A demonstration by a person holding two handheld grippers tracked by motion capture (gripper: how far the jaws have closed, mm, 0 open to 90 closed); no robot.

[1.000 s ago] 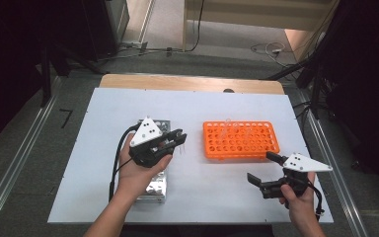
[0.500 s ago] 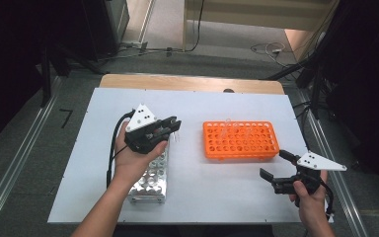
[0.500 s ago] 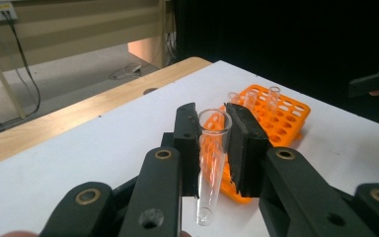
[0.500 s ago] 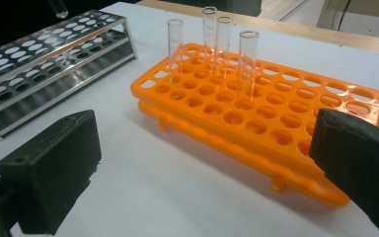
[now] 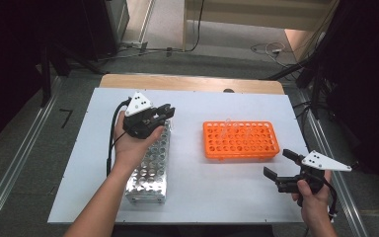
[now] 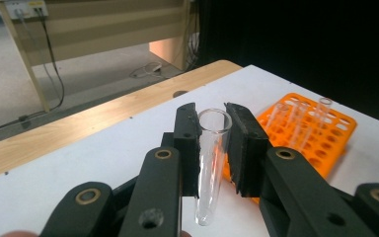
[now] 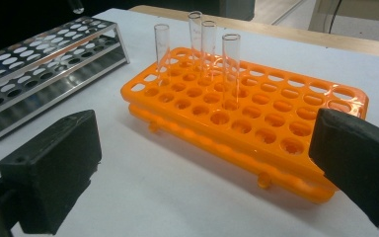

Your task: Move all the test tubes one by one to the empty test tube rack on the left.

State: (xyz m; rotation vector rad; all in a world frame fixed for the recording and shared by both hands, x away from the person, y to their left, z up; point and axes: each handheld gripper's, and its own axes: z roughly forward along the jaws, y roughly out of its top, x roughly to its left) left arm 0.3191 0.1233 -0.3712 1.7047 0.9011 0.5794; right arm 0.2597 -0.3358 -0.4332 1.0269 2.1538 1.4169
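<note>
Left gripper view shows the left gripper (image 6: pixel 212 143) pinching a clear glass test tube (image 6: pixel 209 163) near its open rim, the tube hanging upright with its round bottom free. From above, that gripper (image 5: pixel 164 114) is lifted over the far end of the metal rack (image 5: pixel 150 173), with the orange rack (image 5: pixel 240 140) off to its right on the white tabletop (image 5: pixel 202 192). Four tubes (image 7: pixel 202 39) already stand in the orange rack's far rows.

The step in hand looks like carrying this tube across to the orange rack. To do it well, I'd keep the tube vertical, bring it over an empty hole beside the standing tubes without knocking them, lower until the bottom seats, then loosen the grip.

The right gripper (image 5: pixel 282 165) waits near the orange rack's near corner, jaws spread wide and empty.
</note>
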